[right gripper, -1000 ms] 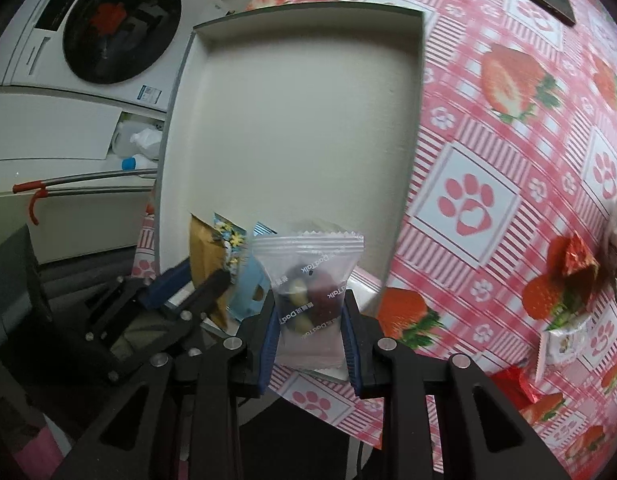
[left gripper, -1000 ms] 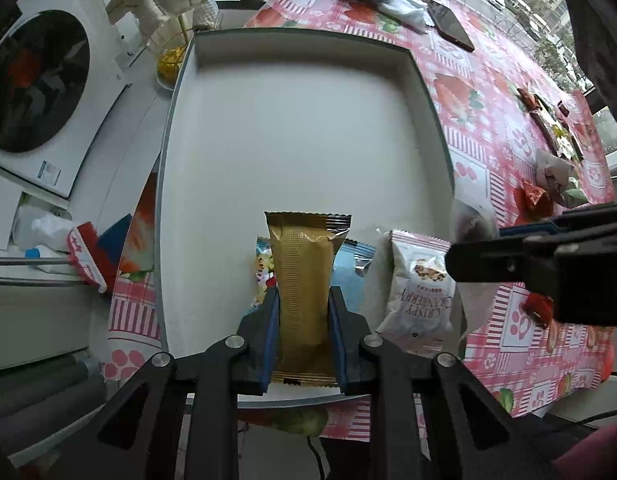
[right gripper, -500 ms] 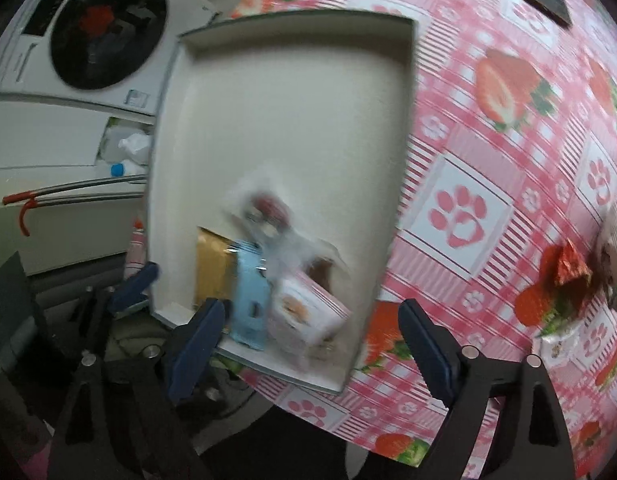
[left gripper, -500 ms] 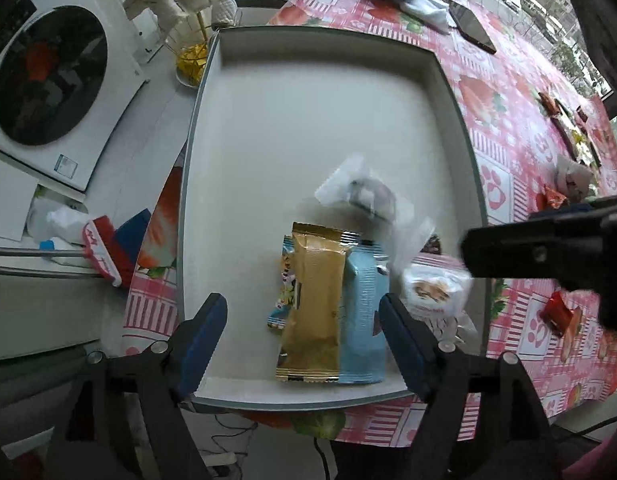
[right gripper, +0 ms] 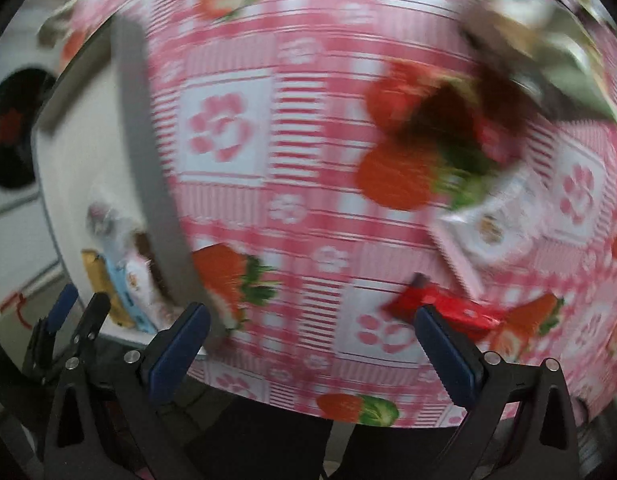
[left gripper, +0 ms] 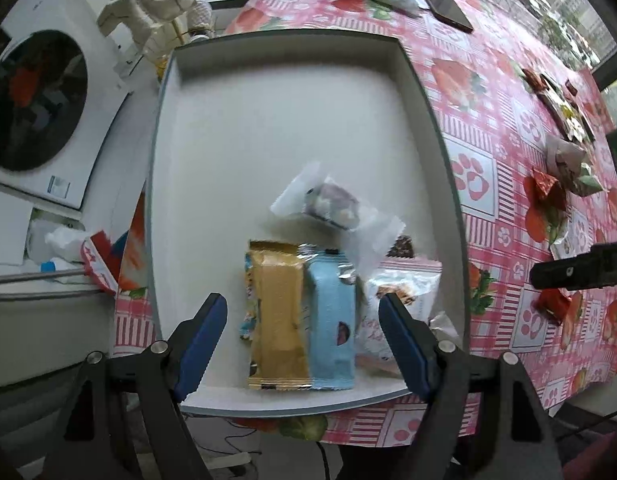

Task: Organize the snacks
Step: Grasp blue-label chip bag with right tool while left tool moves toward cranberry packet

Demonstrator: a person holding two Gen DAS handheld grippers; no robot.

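Desk (left gripper: 504, 92) carried a pink strawberry/paw-print cloth, with one white tray (left gripper: 292, 44) at its near-left corner, the tray's near edge at the desk edge. Far two-thirds of the tray floor was bare; all packets sat in the near-right part. Count in tray: five visible – gold packet (left gripper: 278, 312), blue packet (left gripper: 332, 316) touching it on the right, white packet (left gripper: 404, 296) against the right wall, clear pouch (left gripper: 336, 208) lying tilted just beyond them, and a patterned packet edge peeking out under the gold one. Loose snacks lay scattered on the cloth right of the tray, too blurred to count; one red packet (right gripper: 448, 308) showed just beyond the right gripper.

Left gripper (left gripper: 302, 332) hung over the tray's near end, jaws wide, straddling gold and blue packets without touching. Right gripper (right gripper: 308, 340) was over bare cloth right of the tray, jaws had just been opening, fully spread, nothing between them.
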